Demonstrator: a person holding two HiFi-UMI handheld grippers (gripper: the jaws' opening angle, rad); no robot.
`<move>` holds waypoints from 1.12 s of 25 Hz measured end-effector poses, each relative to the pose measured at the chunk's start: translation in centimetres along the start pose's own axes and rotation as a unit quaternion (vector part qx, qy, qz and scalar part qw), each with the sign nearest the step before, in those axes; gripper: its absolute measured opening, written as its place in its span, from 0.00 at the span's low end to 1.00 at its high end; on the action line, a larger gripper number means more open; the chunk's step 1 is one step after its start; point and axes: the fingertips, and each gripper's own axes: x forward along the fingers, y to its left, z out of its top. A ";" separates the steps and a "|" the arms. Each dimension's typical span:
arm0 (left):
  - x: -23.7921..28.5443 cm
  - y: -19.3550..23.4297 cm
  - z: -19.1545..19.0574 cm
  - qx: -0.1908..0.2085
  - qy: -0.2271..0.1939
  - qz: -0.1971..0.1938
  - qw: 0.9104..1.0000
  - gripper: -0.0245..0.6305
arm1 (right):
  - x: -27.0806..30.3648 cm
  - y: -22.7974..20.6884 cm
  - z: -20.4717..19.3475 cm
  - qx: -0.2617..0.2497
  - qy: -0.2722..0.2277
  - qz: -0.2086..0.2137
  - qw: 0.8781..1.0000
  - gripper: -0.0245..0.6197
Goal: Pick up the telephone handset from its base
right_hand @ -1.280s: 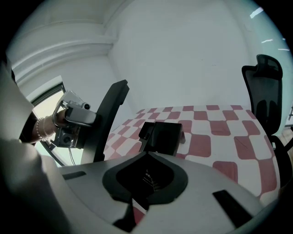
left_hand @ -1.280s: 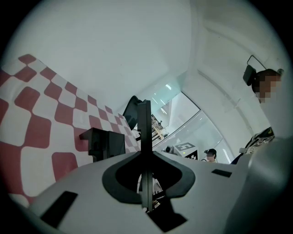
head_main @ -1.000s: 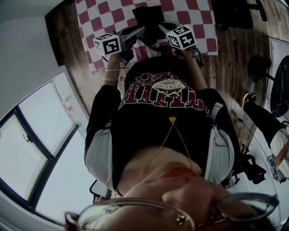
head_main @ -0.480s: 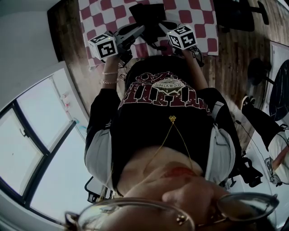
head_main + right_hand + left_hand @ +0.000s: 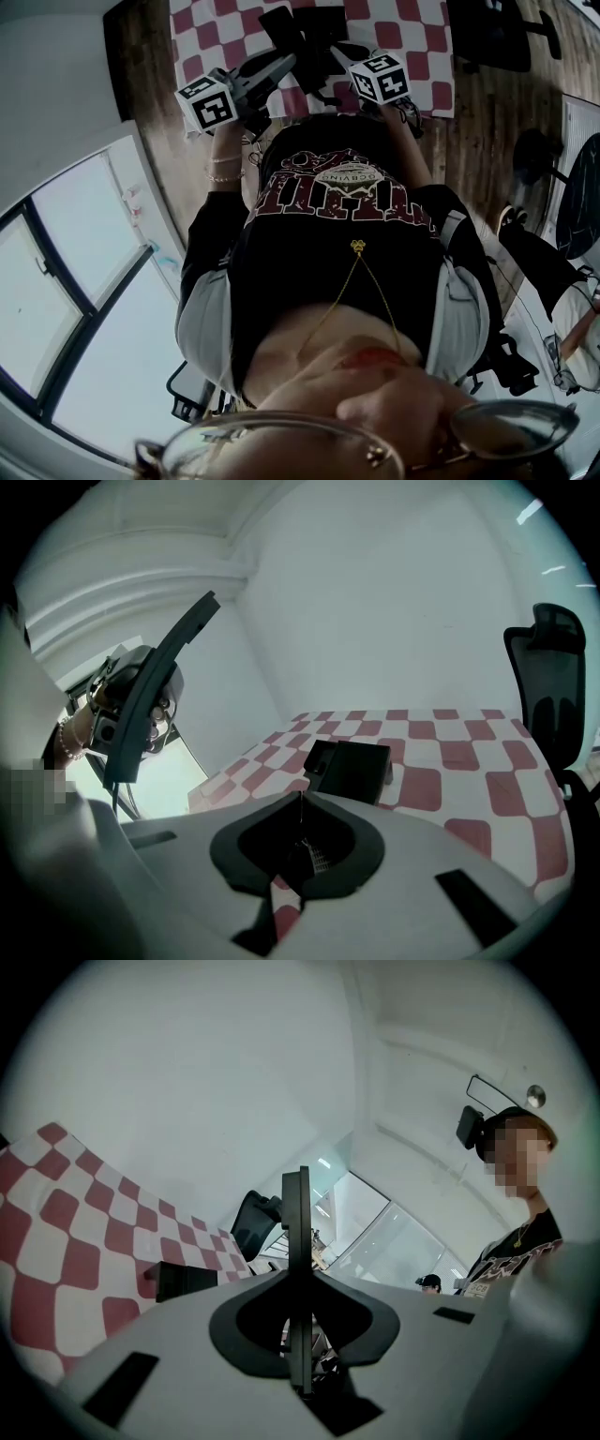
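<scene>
1. Left gripper view: left gripper [image 5: 298, 1354] was clamped on the telephone handset [image 5: 296, 1232]. The handset showed edge-on as a thin dark upright bar between the jaws.
2. Right gripper view: the same handset [image 5: 173, 653] read as a dark curved arc. It was held up in the air by the left gripper [image 5: 131, 714], at the left of that view.
3. Right gripper [image 5: 300, 827] had its jaws together with nothing between them, and it was angled down at the table.
4. Handset was off the base [image 5: 352, 769] and well apart from it. The base was a black box sitting flat on the red-and-white checkered cloth [image 5: 450, 761], ahead of the right gripper.
5. Left gripper view showed the base [image 5: 187, 1279] low at the left on the cloth, below the level of the handset.
6. Head view: both grippers sat at the top of the frame, the left marker cube [image 5: 206, 101] and the right marker cube [image 5: 380, 78]. The dark handset [image 5: 281, 28] stuck out past the left one over the cloth.
7. Black office chair [image 5: 553, 686] stood beyond the far right side of the cloth.
8. Wooden floor [image 5: 487, 112] lay around the table, with a large window [image 5: 84, 281] to the left.
</scene>
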 end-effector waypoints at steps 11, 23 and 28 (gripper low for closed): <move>-0.4 -1.6 0.7 0.009 -0.012 -0.006 1.000 0.15 | -0.4 -0.2 0.4 0.007 -0.004 0.002 1.000 0.07; 0.1 -1.7 0.8 0.005 -0.005 -0.013 1.000 0.15 | -0.5 -0.1 1.0 0.011 -0.005 0.007 1.000 0.07; 0.2 -1.4 0.8 0.005 -0.001 -0.014 1.000 0.15 | -0.3 -0.1 0.9 0.011 -0.002 0.010 1.000 0.07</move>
